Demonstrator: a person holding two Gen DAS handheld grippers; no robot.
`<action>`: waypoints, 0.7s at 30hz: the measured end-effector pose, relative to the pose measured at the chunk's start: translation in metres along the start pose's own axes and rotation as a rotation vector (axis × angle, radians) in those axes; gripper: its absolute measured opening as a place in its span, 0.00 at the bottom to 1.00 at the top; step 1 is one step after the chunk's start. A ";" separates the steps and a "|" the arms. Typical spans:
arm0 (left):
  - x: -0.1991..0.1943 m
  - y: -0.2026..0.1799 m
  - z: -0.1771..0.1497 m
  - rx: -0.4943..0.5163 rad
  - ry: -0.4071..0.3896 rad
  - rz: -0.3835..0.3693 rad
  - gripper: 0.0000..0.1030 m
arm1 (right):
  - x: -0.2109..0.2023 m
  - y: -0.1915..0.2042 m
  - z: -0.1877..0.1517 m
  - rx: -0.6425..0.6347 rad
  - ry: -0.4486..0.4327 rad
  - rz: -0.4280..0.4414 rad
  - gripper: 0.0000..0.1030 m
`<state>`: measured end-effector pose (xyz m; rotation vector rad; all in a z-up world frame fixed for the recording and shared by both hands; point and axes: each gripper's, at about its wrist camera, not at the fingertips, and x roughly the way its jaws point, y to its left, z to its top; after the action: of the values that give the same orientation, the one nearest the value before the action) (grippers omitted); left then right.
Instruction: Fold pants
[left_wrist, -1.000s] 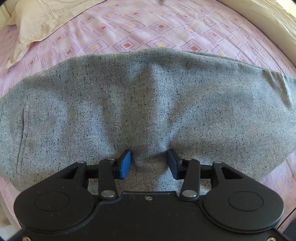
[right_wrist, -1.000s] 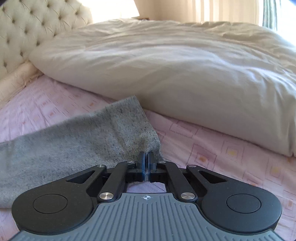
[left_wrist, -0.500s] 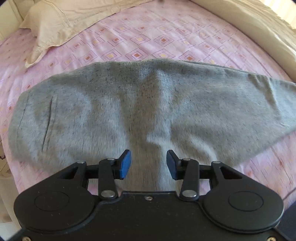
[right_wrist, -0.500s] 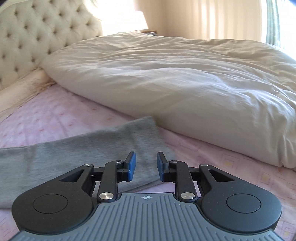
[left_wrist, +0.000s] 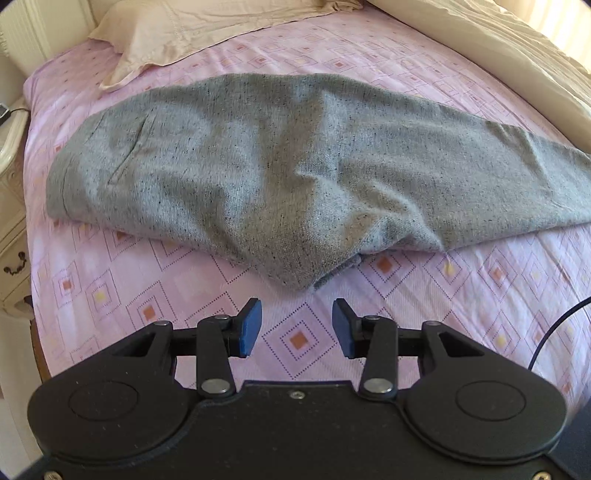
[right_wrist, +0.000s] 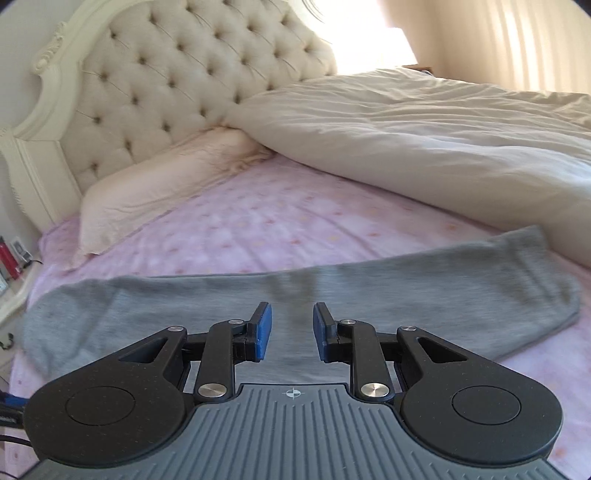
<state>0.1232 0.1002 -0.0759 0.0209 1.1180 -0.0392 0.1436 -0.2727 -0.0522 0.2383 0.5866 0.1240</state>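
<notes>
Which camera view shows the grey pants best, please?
The left wrist view: it looks down on the pants, so folds, creases and near edge are sharp. The right wrist view shows the pants low and blurred, partly behind the right claw.

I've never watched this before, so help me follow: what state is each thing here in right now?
Pants: folded lengthwise, lying rumpled on the bedsheet.
Left gripper: open, empty, short of the pants.
Right gripper: open, empty, over the pants.
Duvet: bunched aside.
</notes>
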 end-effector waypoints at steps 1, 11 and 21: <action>0.002 0.000 0.000 -0.012 -0.004 0.001 0.49 | 0.003 0.007 -0.007 -0.020 -0.038 0.011 0.23; 0.020 0.003 0.011 -0.114 -0.003 0.027 0.49 | 0.015 0.028 -0.021 -0.223 -0.138 0.046 0.23; 0.036 0.018 0.021 -0.251 0.038 0.059 0.42 | 0.027 0.016 -0.026 -0.099 -0.071 0.048 0.23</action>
<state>0.1585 0.1169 -0.0997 -0.1700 1.1528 0.1551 0.1506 -0.2473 -0.0829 0.1603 0.5027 0.1901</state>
